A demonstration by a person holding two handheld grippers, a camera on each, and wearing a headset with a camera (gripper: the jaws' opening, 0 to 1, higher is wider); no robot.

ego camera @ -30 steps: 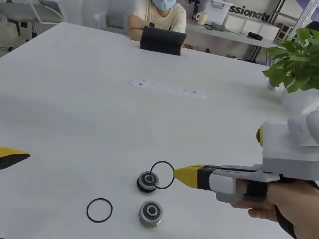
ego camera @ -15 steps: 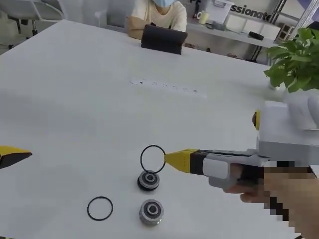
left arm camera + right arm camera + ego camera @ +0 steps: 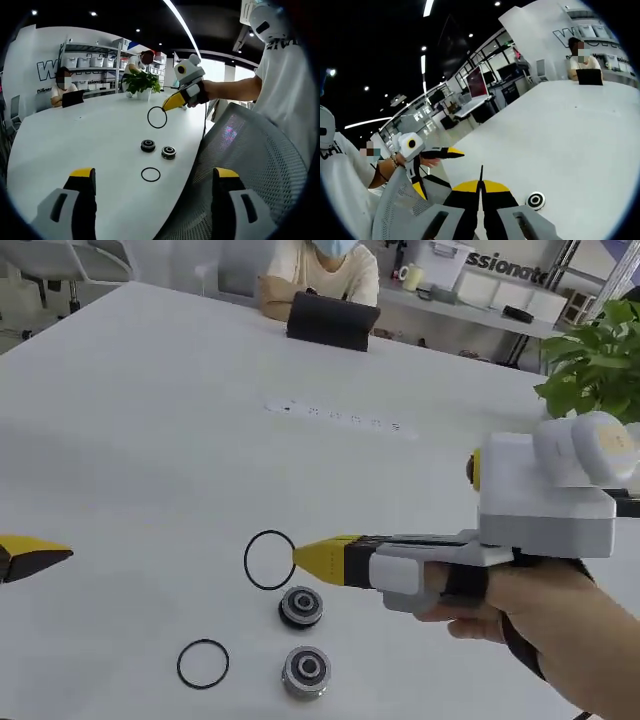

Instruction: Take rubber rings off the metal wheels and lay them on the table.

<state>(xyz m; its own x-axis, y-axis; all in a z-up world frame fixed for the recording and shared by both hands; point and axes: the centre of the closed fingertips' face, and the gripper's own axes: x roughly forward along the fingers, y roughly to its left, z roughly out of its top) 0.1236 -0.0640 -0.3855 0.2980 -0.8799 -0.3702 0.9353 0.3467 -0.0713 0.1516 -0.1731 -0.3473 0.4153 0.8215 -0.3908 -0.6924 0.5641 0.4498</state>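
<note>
R gripper [image 3: 298, 558] fingers pinch a rubber ring [image 3: 246, 560], held in air just above 2 metal wheels [image 3: 301, 606] on the bench [image 3: 150, 440]; 2nd ring [image 3: 179, 664] lies flat beside them. L gripper [image 3: 155, 174] fingers wide, empty.

One black rubber ring [image 3: 270, 560] hangs upright, pinched by the right gripper [image 3: 298, 558]. A second ring [image 3: 203, 663] lies flat beside two metal wheels [image 3: 301, 606].

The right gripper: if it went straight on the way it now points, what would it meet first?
Beyond the rubber ring in its jaws, the right gripper faces bare table, then the left gripper. In the right gripper view that one sits off-centre, so it may miss; depth unclear.
</note>
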